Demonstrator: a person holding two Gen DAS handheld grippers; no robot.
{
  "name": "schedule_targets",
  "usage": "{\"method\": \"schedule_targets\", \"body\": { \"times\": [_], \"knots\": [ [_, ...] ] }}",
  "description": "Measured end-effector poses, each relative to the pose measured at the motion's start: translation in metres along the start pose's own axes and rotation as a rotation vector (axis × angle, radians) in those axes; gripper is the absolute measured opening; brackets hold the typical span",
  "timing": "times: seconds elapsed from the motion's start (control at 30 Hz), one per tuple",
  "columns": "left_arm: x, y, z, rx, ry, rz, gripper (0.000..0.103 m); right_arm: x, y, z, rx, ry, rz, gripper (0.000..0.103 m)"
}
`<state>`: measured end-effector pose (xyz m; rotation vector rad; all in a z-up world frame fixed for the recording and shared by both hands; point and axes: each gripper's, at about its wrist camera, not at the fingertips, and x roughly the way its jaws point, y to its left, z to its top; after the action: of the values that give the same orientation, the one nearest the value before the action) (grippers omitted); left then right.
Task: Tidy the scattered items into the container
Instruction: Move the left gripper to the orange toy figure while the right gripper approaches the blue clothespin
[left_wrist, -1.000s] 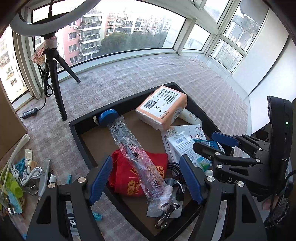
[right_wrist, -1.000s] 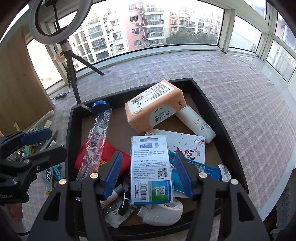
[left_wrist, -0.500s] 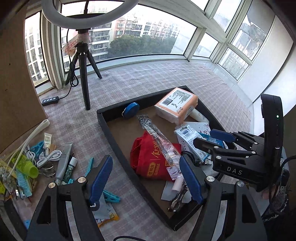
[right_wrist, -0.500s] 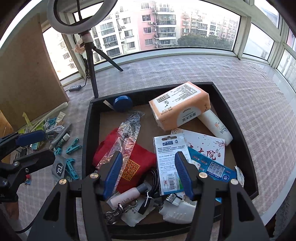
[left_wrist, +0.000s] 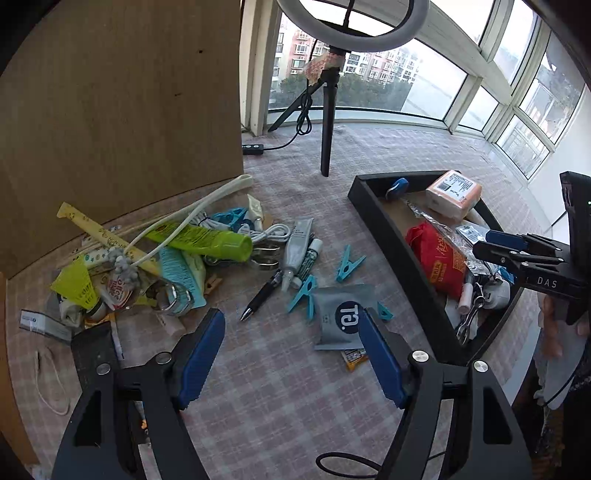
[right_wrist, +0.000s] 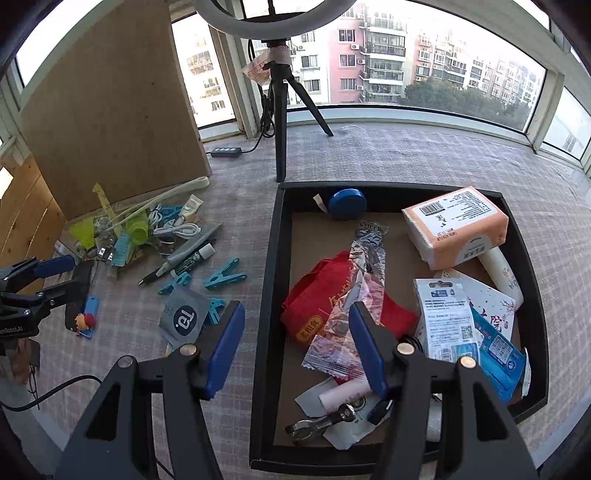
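A half-finished tidy-up on a checked tablecloth: the left gripper (left_wrist: 291, 354) hangs with its blue pads spread wide and nothing between them, low over loose clutter, while the right gripper (right_wrist: 295, 343), likewise spread and empty, hovers at the near left wall of the black tray (right_wrist: 271, 280). The tray already holds a red pouch (right_wrist: 314, 299), an orange tissue pack (right_wrist: 456, 225) and a carded packet (right_wrist: 445, 317), among other things. Still out on the cloth are a grey sachet (left_wrist: 341, 315) just ahead of the left gripper, teal clothes pegs (left_wrist: 349, 263), a black pen (left_wrist: 260, 297), a grey tube (left_wrist: 297, 245) and, further left, a tangled heap topped by a green tube (left_wrist: 205, 239). The step in hand appears to be the left gripper's next pick, with the sachet the nearest candidate. To do it well, the pads should probably come down astride the flat sachet's short width, catch one edge to lift it off the cloth, and steer clear of the peg touching its left side.
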<state>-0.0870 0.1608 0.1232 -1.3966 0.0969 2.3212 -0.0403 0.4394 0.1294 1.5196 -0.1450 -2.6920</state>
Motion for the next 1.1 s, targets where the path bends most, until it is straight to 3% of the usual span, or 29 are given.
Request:
{"method": "schedule_targets", "body": {
  "times": [0.2, 0.43, 0.6, 0.83, 1.1],
  "knots": [
    [-0.012, 0.047, -0.037, -0.025, 0.031, 0.069, 0.073, 0.017, 0.040, -0.007, -0.084, 0.042, 0.055, 0.058],
    [-0.006, 0.074, -0.070, -0.036, 0.088, 0.093, 0.072, 0.046, 0.067, -0.008, -0.109, 0.095, 0.072, 0.060],
    [0.001, 0.079, -0.077, -0.011, 0.112, 0.066, 0.071, 0.074, 0.061, 0.008, -0.025, 0.189, 0.104, 0.060],
    [0.010, 0.084, -0.081, 0.062, 0.133, 0.041, 0.071, 0.112, 0.059, 0.027, 0.056, 0.304, 0.051, 0.060],
    [0.024, 0.092, -0.085, 0.081, 0.168, 0.026, 0.070, 0.139, 0.051, 0.034, 0.182, 0.366, 0.033, 0.060]
  ]
}}
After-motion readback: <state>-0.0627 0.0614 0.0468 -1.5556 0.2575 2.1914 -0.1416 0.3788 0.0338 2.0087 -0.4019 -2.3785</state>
